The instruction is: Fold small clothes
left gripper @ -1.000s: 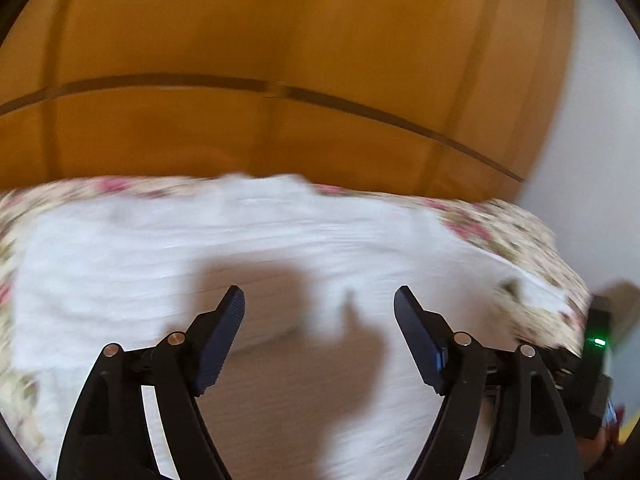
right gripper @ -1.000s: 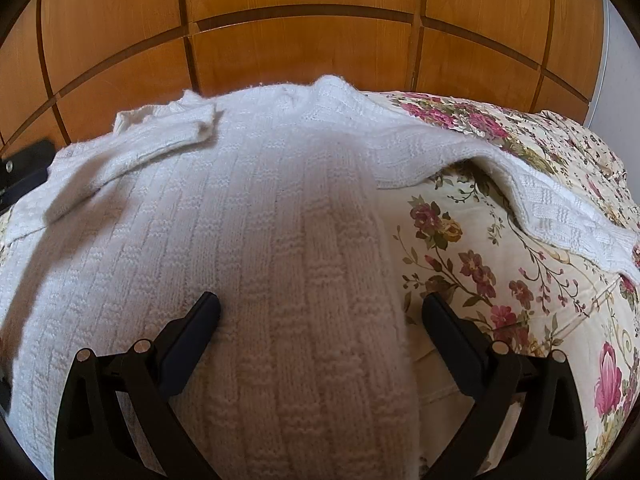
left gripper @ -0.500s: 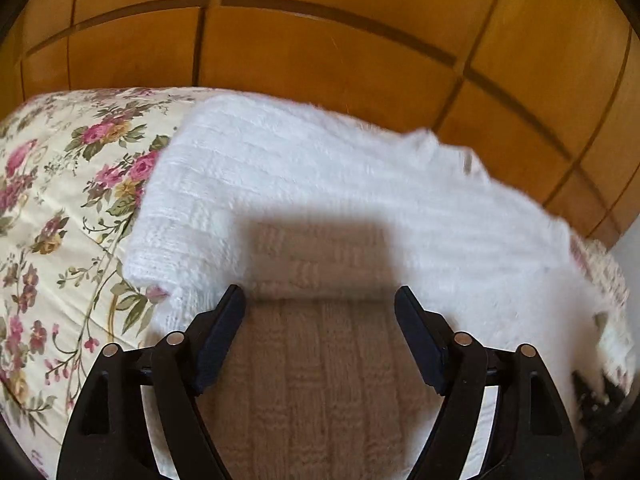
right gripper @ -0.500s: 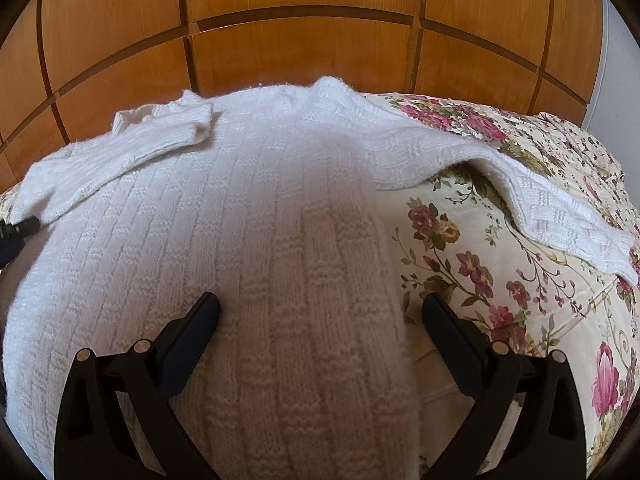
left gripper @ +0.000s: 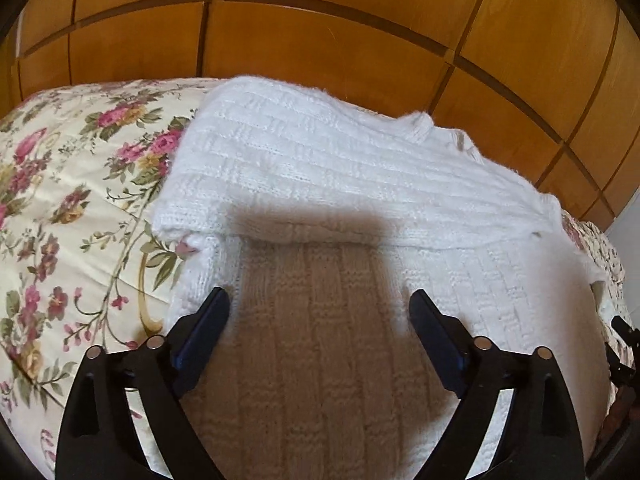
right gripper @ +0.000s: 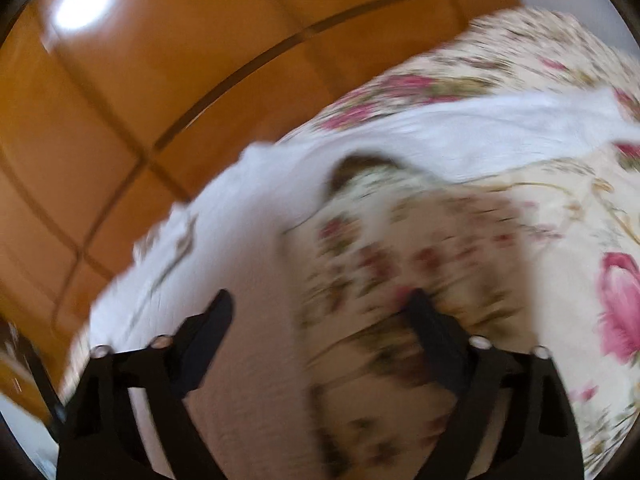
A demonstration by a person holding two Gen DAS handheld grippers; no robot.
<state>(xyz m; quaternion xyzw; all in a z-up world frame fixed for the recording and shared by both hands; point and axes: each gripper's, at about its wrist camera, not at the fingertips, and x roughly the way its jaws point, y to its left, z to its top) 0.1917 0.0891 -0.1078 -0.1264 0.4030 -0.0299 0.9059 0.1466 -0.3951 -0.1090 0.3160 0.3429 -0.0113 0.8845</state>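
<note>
A: In the left wrist view we saw the white knitted sweater lying on the floral bedspread, with one sleeve folded across the body. Our left gripper hung over the knit, its jaws spread wide and holding nothing.

B: We agreed. The shadow of the tool darkened the knit between the fingers, so the stitch pattern there was hard to read. The wooden panelled headboard stood behind, and the sweater's lower hem was cut off by the bottom edge of the view.

A: At the far right edge we caught a bit of black hardware, too cut off for us to name.

B: The right wrist view was badly smeared. We made out the right gripper with jaws wide apart and empty, poised over the sweater's edge and the bedspread.

A: We saw the other sleeve stretched out over the flowers. Whether the fingertips touched the cloth, we could not tell. The headboard filled the upper left.
</note>
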